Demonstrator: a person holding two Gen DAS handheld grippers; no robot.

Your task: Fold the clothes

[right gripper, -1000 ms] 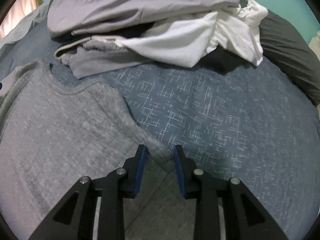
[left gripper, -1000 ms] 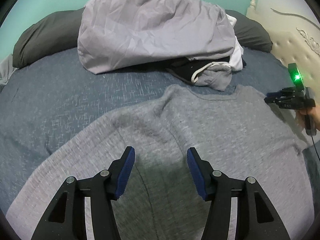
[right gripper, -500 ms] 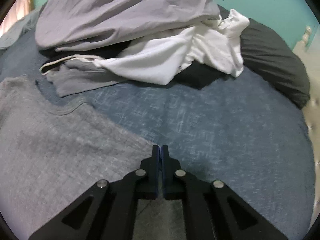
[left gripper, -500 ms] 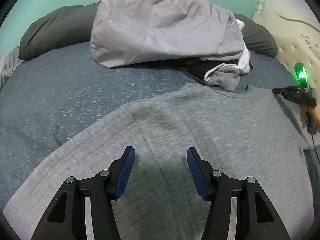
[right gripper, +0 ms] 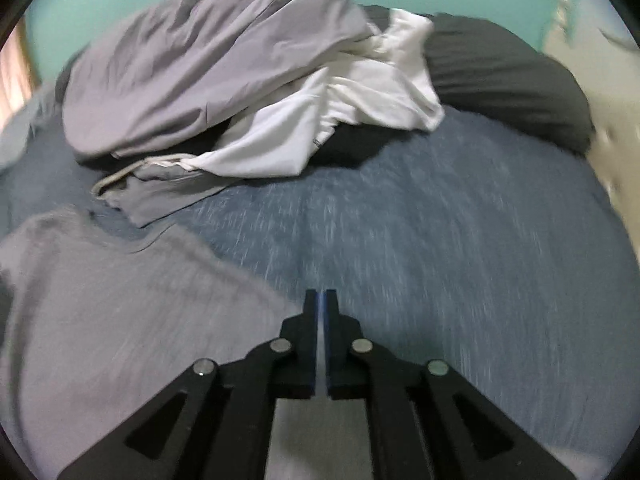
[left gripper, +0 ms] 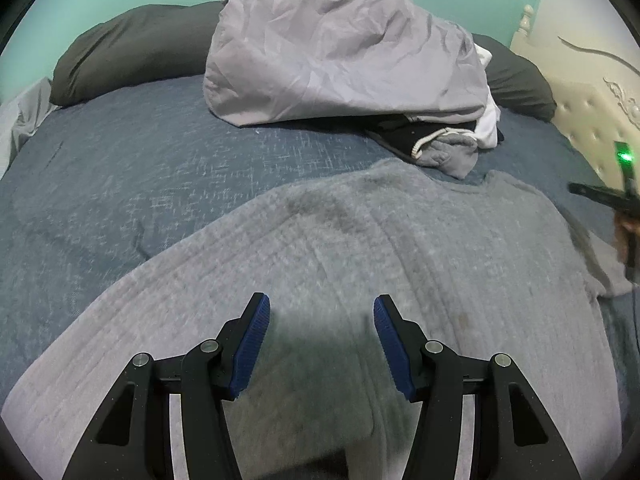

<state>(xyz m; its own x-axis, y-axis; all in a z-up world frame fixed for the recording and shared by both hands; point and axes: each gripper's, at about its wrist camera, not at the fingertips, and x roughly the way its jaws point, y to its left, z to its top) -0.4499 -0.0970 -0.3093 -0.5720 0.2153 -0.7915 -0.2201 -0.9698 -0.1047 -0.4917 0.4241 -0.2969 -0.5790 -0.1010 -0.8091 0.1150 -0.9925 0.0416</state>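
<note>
The grey sweater lies spread across the bed, neckline far. The right hand-held gripper pinches its right sleeve edge, jaws easing apart; the left hand-held gripper hangs spread above the near hem.

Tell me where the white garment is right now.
The white garment lies in the clothes pile at the far side of the bed, tucked under the light grey sheet and against the dark pillow; the left wrist view shows only its edge, right of the pile.

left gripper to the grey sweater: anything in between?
Nothing visible. The left gripper hangs open right over the grey sweater, which lies spread on the blue bedspread. The clothes pile sits beyond its collar.
</note>
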